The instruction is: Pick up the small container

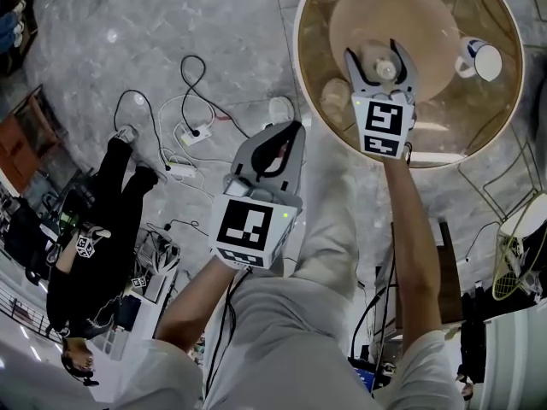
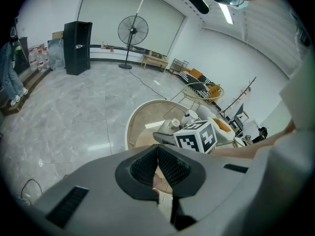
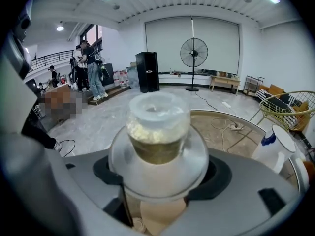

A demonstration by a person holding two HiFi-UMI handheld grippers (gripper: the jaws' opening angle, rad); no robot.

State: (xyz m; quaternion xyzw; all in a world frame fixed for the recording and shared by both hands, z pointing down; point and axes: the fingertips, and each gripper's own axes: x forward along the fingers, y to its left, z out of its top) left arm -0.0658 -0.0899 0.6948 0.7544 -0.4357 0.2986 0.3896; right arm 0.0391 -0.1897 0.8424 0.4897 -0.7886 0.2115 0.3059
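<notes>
- A grey marbled floor (image 1: 128,41) is spreading out under the scene, with white and black cables (image 1: 188,126) lying looped across it and a person in black (image 1: 102,220) standing at the left.
- A round glass worktop (image 1: 301,58) with a pale rim is sitting at the upper right, carrying a tan round disc (image 1: 427,24) and a white mug (image 1: 480,58) near its right edge.
- The right gripper (image 1: 373,51) is reaching out over the tan disc, its jaws standing fairly wide and pressing on the broad clear base of the small container (image 3: 158,127).
- The small container, a clear jar with a whitish lid and yellowish contents, is standing upright between those jaws; whether it is resting on the disc or hanging clear of it cannot be told.
- The left gripper (image 2: 157,166) is hovering off the worktop above the floor, its ribbed pads meeting with nothing between them.
- Behind, a standing fan (image 3: 193,53) and a black cabinet (image 3: 148,72) are showing against the far wall.
</notes>
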